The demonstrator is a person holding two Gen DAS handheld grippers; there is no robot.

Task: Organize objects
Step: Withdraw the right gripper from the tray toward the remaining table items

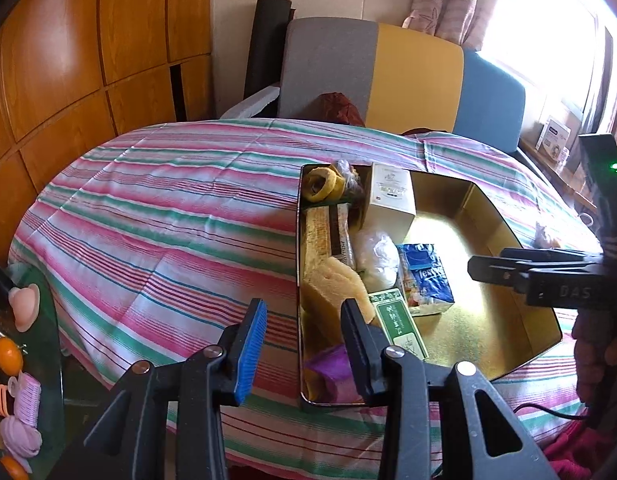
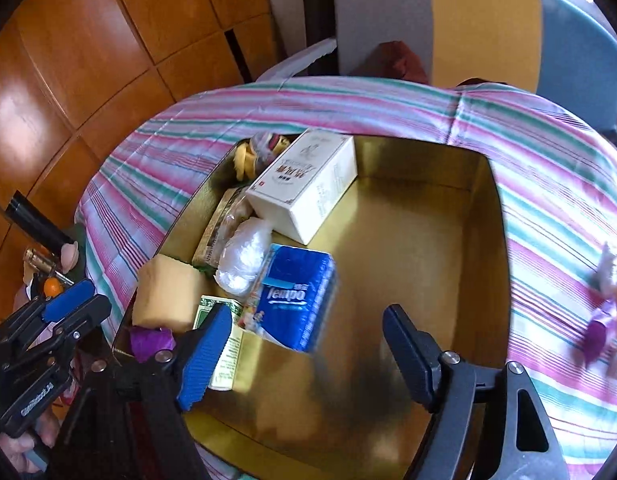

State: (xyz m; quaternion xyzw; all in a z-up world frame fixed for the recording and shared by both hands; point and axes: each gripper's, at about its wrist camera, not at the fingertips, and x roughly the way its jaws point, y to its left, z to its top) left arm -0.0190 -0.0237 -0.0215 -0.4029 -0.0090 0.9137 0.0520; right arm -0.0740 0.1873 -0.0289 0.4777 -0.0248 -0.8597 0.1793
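My right tongs (image 2: 308, 356) stood wide open and empty over the near part of the gold tin (image 2: 388, 248), their jaws clear of the blue tissue pack (image 2: 296, 300) that lay just beyond, beside the other goods packed along the tin's left side. My left tongs (image 1: 304, 344) hung at the tin's near left corner, jaws narrowly apart, with nothing pressed between them. The step in hand appeared to be release and withdrawal: I judged it best to lift the right tongs straight up, keeping the blue pad (image 2: 206, 356) off the green leaflet (image 2: 224, 352) and the pack, so that neither was dragged. Farther in, a sponge (image 1: 332, 288), a white bag (image 1: 376, 256) and a white box (image 2: 308, 184) filled the row; the tin's right half lay bare. The right view alone showed a wrapped sweet (image 2: 604, 320) on the striped cloth (image 2: 548, 184) outside the tin, probably the next item, and the box's printed top. The left view alone showed the yellow rings (image 1: 322, 188) in the far corner clearly.
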